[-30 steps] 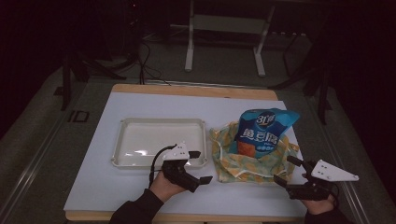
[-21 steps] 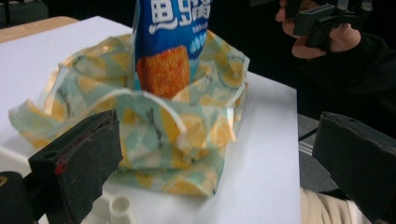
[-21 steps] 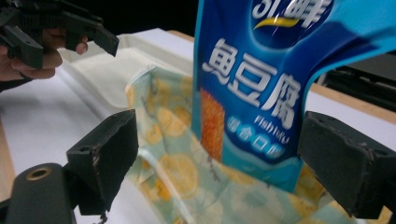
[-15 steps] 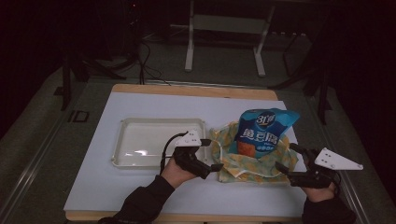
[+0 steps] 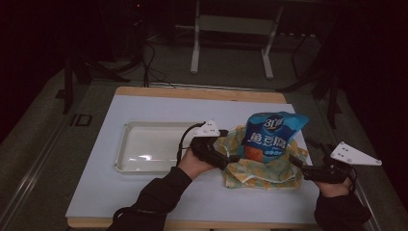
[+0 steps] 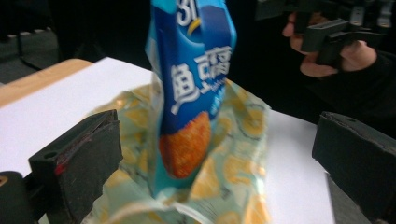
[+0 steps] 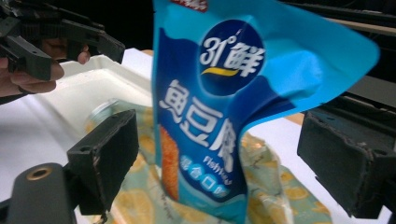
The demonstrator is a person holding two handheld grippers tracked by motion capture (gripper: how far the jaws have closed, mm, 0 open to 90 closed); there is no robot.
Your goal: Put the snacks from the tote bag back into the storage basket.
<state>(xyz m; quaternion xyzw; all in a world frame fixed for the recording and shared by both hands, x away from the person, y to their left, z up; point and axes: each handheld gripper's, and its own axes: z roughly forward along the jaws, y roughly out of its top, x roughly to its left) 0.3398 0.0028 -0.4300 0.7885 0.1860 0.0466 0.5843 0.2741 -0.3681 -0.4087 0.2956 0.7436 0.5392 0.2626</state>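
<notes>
Snack bag (image 5: 272, 137) stands upright inside the patterned bag (image 5: 262, 168), right of the tray (image 5: 144, 149) on the table (image 5: 106, 192). You have your left gripper (image 5: 230, 159) at the patterned bag's left edge and your right gripper (image 5: 294, 162) at its right edge. Both sets of jaws are spread wide in the gripper views, with the snack bag between them and nothing pinched. Judging from this, the work has hardly begun: the snack bag sits in the open patterned bag, neither is gripped, and the tray is empty. Whether the jaws touch the patterned bag's rim is hard to tell, since the high view is dim. The snack bag's foot is hidden down inside, and its top is cut off in both gripper views.
</notes>
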